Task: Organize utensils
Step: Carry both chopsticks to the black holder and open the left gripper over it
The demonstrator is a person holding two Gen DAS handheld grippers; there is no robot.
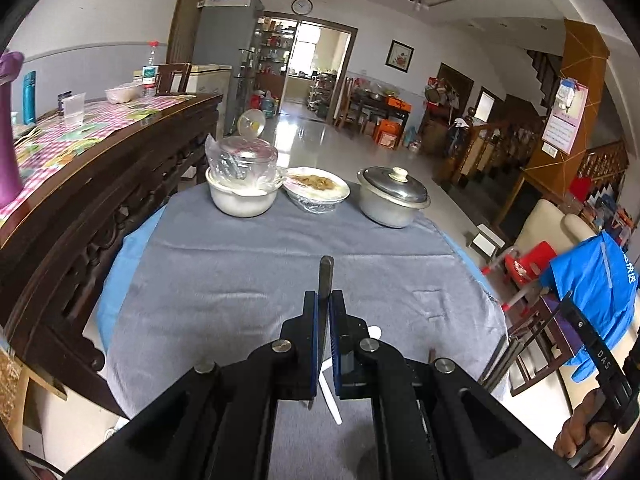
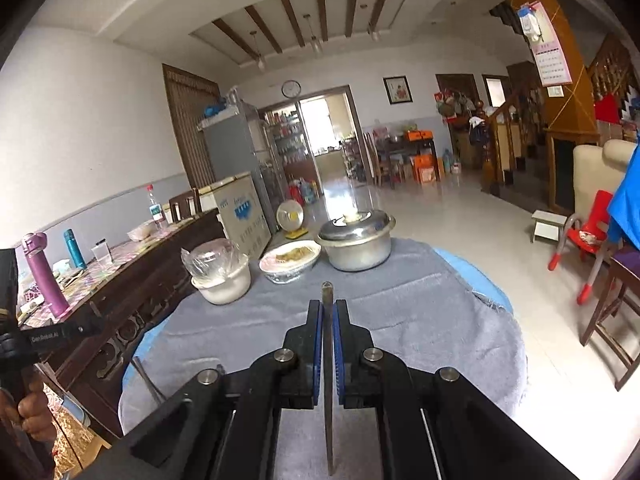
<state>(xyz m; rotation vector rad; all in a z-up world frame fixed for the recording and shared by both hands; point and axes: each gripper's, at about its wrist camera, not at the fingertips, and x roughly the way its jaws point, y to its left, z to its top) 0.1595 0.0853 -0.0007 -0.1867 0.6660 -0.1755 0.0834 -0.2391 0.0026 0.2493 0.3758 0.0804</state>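
My left gripper (image 1: 325,296) is shut on a flat metal utensil handle (image 1: 326,274) whose tip pokes out past the fingertips, above the grey cloth (image 1: 248,280). A white plastic spoon (image 1: 333,398) lies on the cloth under that gripper. In the right wrist view, my right gripper (image 2: 328,305) is shut on a thin metal utensil (image 2: 327,292) that runs back between the blue pads (image 2: 318,344) and hangs below them. Both grippers are held up over the near part of the round table, pointing toward the dishes at its far side.
At the far side of the table stand a white pot with a plastic-wrapped bowl (image 1: 242,184), a plate of food (image 1: 316,186) and a lidded metal pot (image 1: 392,198). A dark wooden sideboard (image 1: 100,184) borders the left. Chairs and blue cloth (image 1: 592,280) are on the right.
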